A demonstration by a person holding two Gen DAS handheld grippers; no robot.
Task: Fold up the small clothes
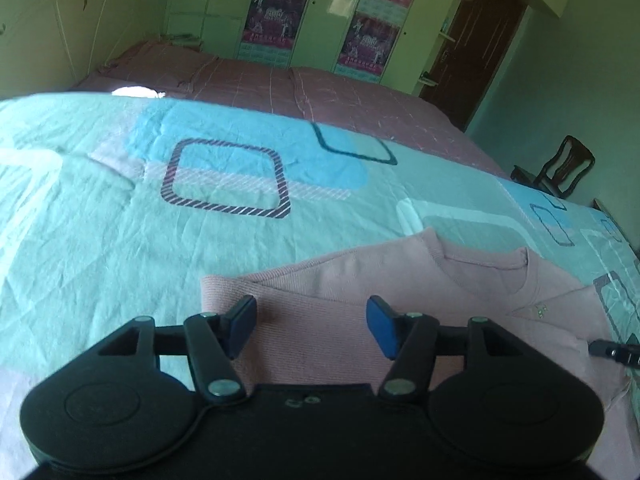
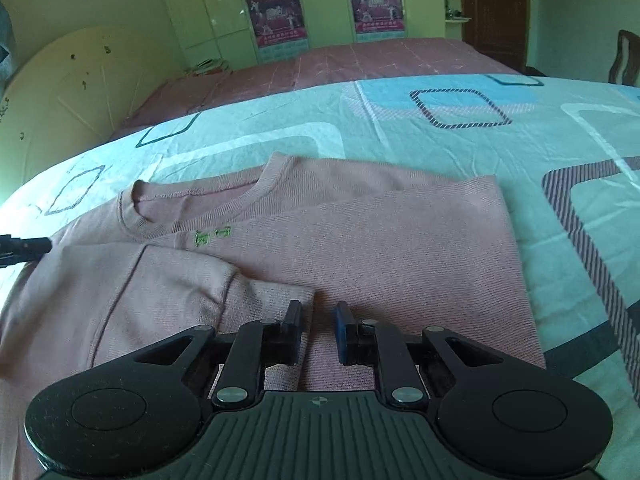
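A pink knit sweater (image 1: 400,280) (image 2: 380,240) lies flat on the bed, neckline (image 2: 192,208) away from me, with a small green mark (image 2: 212,236) on the chest. One side is folded in over the front. A sleeve lies across the body with its cuff (image 2: 276,300) near the middle. My left gripper (image 1: 312,312) hovers open over the sweater's left part, nothing between its blue pads. My right gripper (image 2: 318,312) stands narrowly open just above the cuff, fabric showing through the gap. A black tip of the other gripper shows at each view's edge (image 1: 612,350) (image 2: 24,246).
The sweater rests on a turquoise sheet (image 1: 120,220) (image 2: 440,132) printed with squares. Beyond it lies a pink checked cover (image 1: 320,92). Green wardrobes (image 1: 320,20), a brown door (image 1: 480,40) and a dark wooden chair (image 1: 560,168) stand past the bed.
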